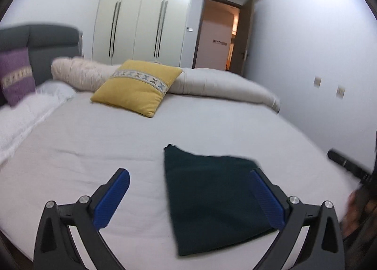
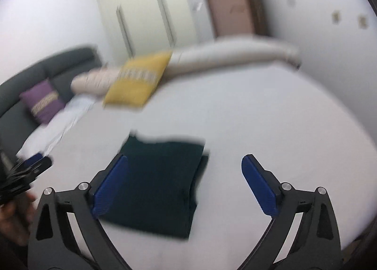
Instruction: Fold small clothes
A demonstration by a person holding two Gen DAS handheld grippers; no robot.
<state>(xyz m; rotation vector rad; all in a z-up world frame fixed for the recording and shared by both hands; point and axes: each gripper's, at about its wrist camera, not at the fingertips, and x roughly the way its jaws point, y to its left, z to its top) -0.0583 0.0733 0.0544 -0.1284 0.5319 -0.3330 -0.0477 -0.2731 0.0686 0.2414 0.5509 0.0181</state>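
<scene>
The left gripper [image 1: 188, 195] and right gripper [image 2: 185, 181] both hover with fingers spread wide, holding nothing. The dark green cloth [image 1: 212, 201] lies flat on the bed [image 1: 94, 152], nearer than the yellow pillow [image 1: 139, 86], apparently folded into a compact rectangle and released.

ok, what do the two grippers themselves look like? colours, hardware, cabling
Both match: left gripper and right gripper have black angular linkage arms with triangular cut-outs, silver round pivot bolts, and fingers faced with ribbed blue pads. No cables or markings visible. Part of a bare hand shows; no sleeve visible.
</scene>
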